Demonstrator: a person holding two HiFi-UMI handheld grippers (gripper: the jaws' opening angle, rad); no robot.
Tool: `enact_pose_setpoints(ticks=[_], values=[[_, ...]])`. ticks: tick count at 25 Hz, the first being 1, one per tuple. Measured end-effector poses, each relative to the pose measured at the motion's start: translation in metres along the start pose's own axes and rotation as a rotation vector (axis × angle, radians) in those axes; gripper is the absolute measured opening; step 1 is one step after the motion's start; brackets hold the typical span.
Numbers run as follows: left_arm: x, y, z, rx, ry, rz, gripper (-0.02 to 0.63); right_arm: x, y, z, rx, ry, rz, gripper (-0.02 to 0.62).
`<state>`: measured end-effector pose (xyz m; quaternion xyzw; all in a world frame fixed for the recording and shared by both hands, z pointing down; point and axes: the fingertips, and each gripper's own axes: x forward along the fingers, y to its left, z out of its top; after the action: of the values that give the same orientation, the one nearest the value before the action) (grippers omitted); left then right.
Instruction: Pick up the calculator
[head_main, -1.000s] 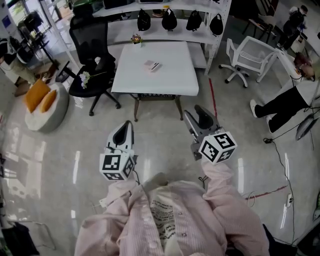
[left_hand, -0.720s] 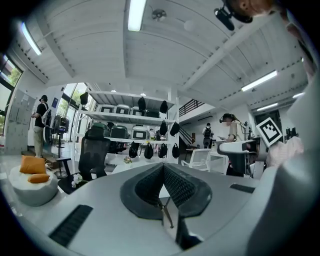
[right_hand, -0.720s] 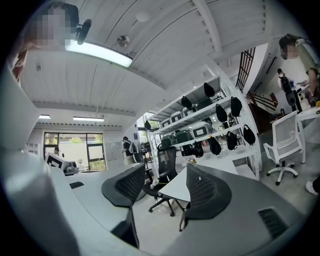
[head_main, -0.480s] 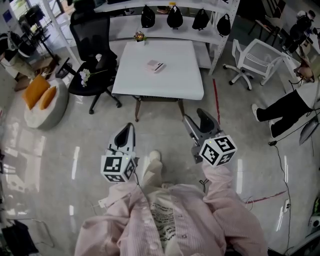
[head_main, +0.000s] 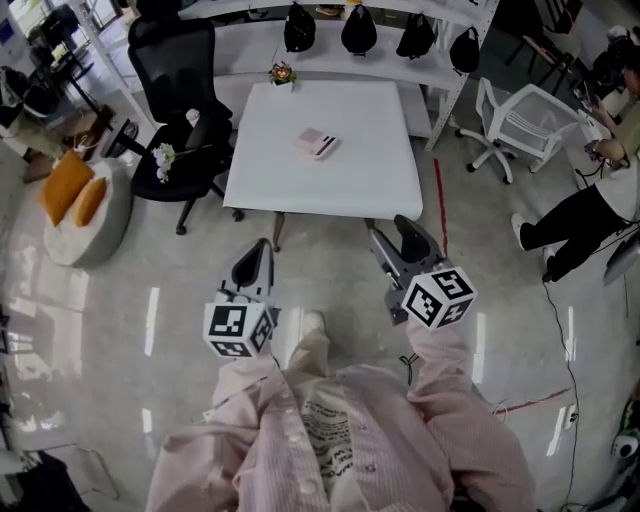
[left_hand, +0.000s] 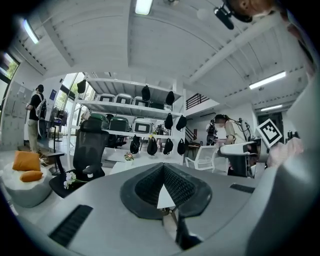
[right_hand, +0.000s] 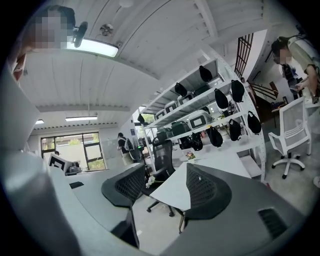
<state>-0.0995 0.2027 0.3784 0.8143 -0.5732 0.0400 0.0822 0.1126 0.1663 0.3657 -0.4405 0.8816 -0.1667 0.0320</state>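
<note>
The calculator (head_main: 317, 143), a small pinkish-white slab, lies flat near the middle of the white table (head_main: 350, 180) ahead. Both grippers hang in the air over the floor, short of the table's near edge, and touch nothing. My left gripper (head_main: 255, 256) is shut, its dark pads meeting at the tips (left_hand: 163, 167) with nothing between them. My right gripper (head_main: 394, 236) stands wide open, and between its two black pads I see only the table's corner (right_hand: 172, 192). Neither gripper view shows the calculator itself.
A black office chair (head_main: 180, 110) stands at the table's left, a white chair (head_main: 522, 112) at the right. Shelves with black bags (head_main: 372, 30) run behind. A small flower pot (head_main: 282, 73) sits at the table's far edge. A person (head_main: 585, 205) sits at the right.
The person has stepped toward the table, which now looks larger and nearer. Both grippers came forward with the body. A foot now shows between them.
</note>
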Motion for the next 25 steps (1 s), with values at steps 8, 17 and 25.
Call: enact_pose_setpoints(ticks=[8,17,25], values=[[0.07,0.052,0.002,-0.025,0.026,-0.025,0.0,0.072,-0.029,0.005,0.029,0.02,-0.038,0.225],[0.128,0.088,0.01,-0.023,0.04,-0.078,0.001,0.126,-0.052,0.009,0.072,0.013,-0.083,0.225],[0.147,0.106,-0.002,-0.057,0.064,-0.081,0.0,0.149,-0.061,-0.001,0.106,0.037,-0.097,0.225]])
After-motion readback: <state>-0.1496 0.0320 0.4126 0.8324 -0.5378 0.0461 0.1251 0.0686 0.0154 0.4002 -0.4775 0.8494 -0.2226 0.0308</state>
